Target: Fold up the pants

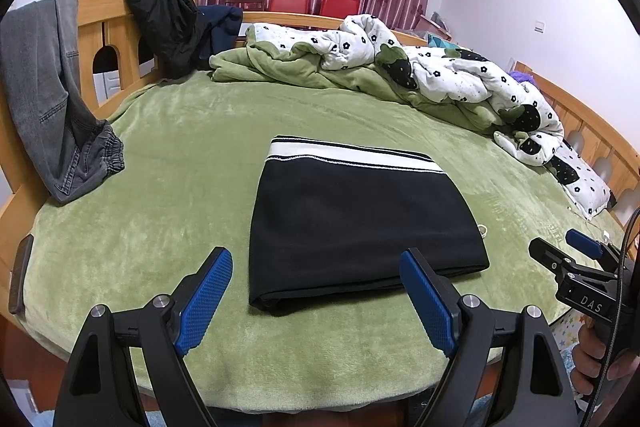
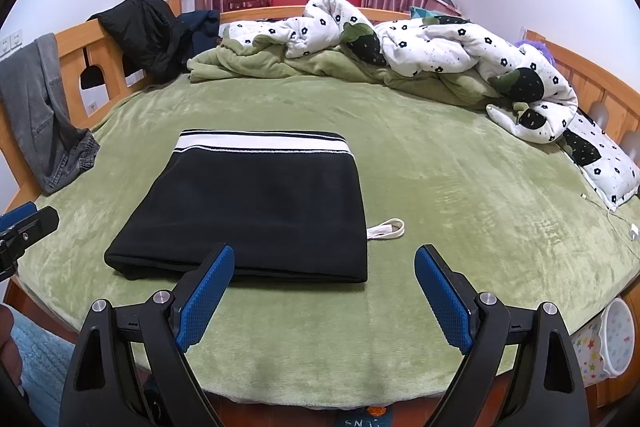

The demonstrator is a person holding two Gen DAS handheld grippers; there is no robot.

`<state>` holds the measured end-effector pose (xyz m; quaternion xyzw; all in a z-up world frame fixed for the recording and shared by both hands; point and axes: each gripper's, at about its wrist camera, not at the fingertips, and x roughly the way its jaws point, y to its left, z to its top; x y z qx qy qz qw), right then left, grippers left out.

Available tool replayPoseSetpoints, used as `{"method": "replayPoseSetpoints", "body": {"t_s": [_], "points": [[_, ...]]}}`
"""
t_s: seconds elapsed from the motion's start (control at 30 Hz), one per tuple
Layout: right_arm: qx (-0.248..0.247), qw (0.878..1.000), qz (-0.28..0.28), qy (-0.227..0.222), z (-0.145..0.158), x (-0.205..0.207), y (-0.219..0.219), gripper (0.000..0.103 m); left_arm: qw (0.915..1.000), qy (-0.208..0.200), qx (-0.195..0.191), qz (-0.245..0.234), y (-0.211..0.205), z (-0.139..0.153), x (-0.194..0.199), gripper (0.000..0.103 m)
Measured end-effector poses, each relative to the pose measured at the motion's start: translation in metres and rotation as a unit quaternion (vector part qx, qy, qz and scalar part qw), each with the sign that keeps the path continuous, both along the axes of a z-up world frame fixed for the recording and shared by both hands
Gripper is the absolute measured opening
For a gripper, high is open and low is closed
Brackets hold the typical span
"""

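Left wrist view: folded black pants [image 1: 352,223] lie on the green bed [image 1: 180,147]; left gripper [image 1: 320,291] and right gripper [image 2: 324,287] both gape wide, holding nothing.

A wooden-framed bed [image 2: 580,67] covered by a green plush blanket [image 2: 440,187] is carrying a folded black pair of pants with a white striped waistband [image 2: 256,203], lying flat near the front edge. A rumpled white flower-print quilt with green lining [image 2: 420,55] is lying along the far side, and grey jeans [image 1: 52,99] are hanging over the left rail onto the blanket.
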<state>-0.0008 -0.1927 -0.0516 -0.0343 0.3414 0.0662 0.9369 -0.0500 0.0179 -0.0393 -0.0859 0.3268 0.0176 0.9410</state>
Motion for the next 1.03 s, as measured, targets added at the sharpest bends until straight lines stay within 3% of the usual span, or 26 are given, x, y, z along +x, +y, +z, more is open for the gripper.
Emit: {"method": "replayPoseSetpoints", "body": {"t_s": [1.03], "points": [[0.0, 1.0, 0.0, -0.001, -0.0005, -0.0002, -0.0003, 0.091, 0.9999, -0.007, -0.008, -0.004, -0.0033, 0.0033, -0.0017, 0.085]]}}
